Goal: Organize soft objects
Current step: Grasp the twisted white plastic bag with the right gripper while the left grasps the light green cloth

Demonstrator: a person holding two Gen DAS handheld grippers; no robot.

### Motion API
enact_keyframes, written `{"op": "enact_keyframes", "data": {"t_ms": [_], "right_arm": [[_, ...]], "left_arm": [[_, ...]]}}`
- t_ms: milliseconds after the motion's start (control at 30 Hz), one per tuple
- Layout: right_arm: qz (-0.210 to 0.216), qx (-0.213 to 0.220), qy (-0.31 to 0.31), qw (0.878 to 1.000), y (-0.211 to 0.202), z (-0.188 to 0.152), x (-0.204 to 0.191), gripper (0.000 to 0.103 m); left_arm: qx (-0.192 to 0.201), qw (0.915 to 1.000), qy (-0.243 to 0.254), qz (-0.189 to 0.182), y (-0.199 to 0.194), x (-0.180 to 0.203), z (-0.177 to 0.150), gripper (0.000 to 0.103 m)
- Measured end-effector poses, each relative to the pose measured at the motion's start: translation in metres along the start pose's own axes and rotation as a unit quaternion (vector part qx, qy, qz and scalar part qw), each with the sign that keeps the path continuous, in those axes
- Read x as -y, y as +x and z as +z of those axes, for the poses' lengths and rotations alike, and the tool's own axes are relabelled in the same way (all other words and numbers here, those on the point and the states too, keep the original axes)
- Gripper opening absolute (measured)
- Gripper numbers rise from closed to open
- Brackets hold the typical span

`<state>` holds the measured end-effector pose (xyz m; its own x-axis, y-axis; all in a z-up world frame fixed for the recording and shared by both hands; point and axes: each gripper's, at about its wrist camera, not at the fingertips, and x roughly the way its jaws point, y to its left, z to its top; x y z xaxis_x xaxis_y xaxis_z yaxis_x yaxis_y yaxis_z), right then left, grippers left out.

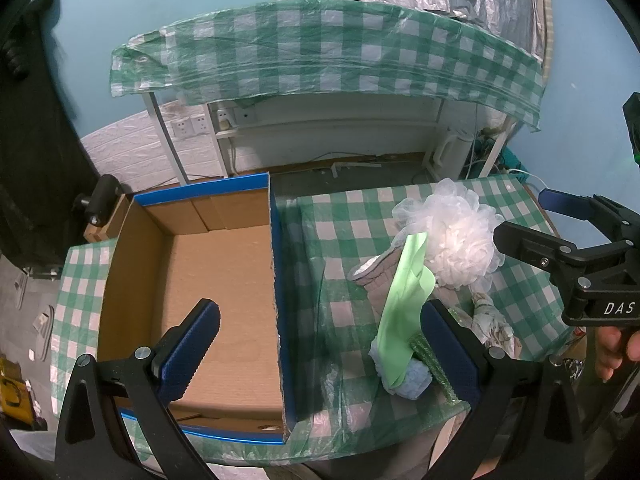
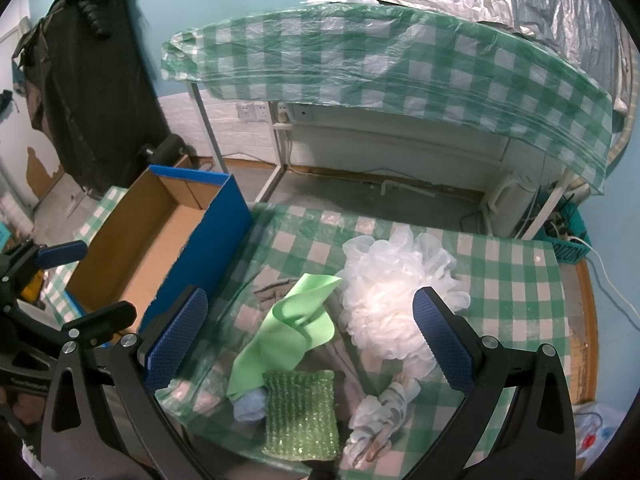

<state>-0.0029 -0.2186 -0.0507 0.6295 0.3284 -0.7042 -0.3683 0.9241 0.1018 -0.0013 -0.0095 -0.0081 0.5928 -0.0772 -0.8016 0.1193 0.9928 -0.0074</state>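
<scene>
From the left wrist camera, the left tool (image 1: 320, 344) hangs with its blue-padded jaws spread wide and nothing between them, one finger over the open cardboard box (image 1: 216, 280) and the other over the pile of soft things to its right. The box has a blue outer wall, looks bare inside, and sits on the bench (image 1: 352, 224) covered by a green-and-white checked cloth. The pile lies just beside the box's right wall: a white mesh bath pouf (image 1: 460, 240), a light green cloth (image 1: 404, 304) draped over a grey cloth (image 1: 376, 276), a pale blue puff (image 1: 416, 380) and a green sponge (image 1: 432, 364) seen edge-on. The right tool (image 1: 520, 220) reaches in from the right edge, held by a hand (image 1: 614, 350), its jaws apart. From the right wrist camera, the right tool (image 2: 312, 340) is also open and empty, its fingers straddling the pile; the pouf (image 2: 392, 300) is near the right finger, the light green cloth (image 2: 288, 332) in the middle, and the glittery green sponge (image 2: 300, 416) in front beside a patterned white cloth (image 2: 380, 416). The box (image 2: 168, 240) stands to the left.
</scene>
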Motion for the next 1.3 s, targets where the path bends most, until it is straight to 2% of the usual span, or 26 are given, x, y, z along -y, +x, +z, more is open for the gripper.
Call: {"op": "enact_keyframes", "data": {"t_ms": [500, 900, 1300], "right_arm": [[-0.009, -0.007, 0.005, 1.000, -0.003, 0.000, 0.009, 0.102], [-0.038, -0.034, 0.044, 0.998, 0.006, -0.011, 0.046, 0.102], [-0.062, -0.076, 0.090, 0.991, 0.028, -0.029, 0.086, 0.102]], "left_arm": [[-0.010, 0.9999, 0.003, -0.003, 0.007, 0.004, 0.000, 0.101], [-0.061, 0.9977, -0.003, -0.029, 0.036, 0.020, 0.001, 0.101], [-0.089, 0.9957, 0.022, -0.008, 0.065, 0.044, 0.000, 0.101]]}}
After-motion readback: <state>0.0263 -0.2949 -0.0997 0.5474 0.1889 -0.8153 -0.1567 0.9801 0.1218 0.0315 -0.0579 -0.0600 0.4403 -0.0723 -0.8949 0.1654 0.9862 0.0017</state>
